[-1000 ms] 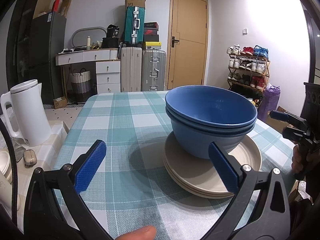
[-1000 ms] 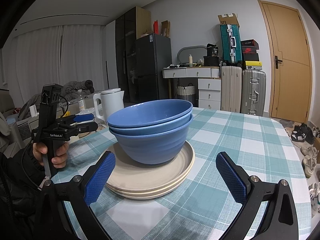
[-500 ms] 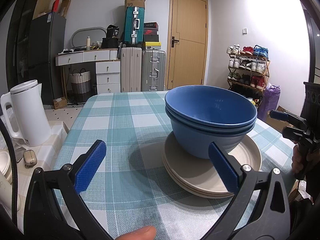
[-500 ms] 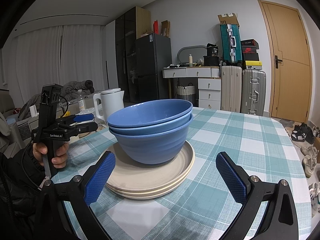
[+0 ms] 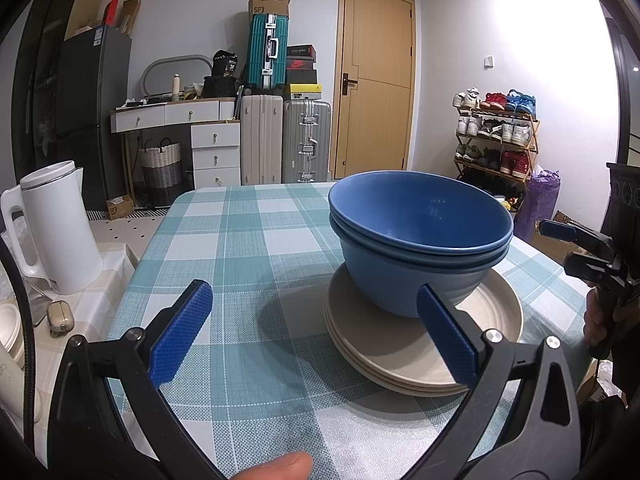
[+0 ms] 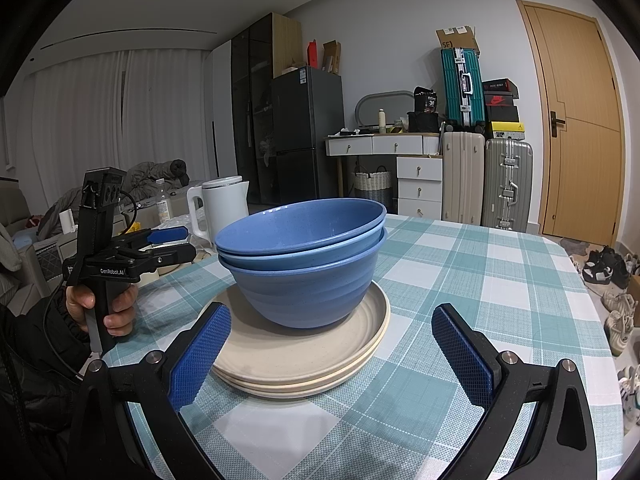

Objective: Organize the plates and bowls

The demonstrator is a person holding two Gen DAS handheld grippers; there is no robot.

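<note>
Nested blue bowls (image 5: 420, 240) sit on a stack of beige plates (image 5: 400, 356) on the checked tablecloth. The bowls (image 6: 304, 264) and plates (image 6: 304, 360) also show in the right wrist view. My left gripper (image 5: 316, 340) is open and empty, held just short of the plates on their left side. My right gripper (image 6: 332, 360) is open and empty, with the plate stack's near edge between its fingers. Each gripper shows in the other's view, the right one (image 5: 576, 244) at the right edge, the left one (image 6: 160, 248) at the left.
A white kettle (image 5: 56, 232) stands on a side surface left of the table, also seen behind the bowls (image 6: 220, 208). The checked table (image 6: 480, 272) extends to the far right. Suitcases, drawers, a fridge and a shoe rack stand by the walls.
</note>
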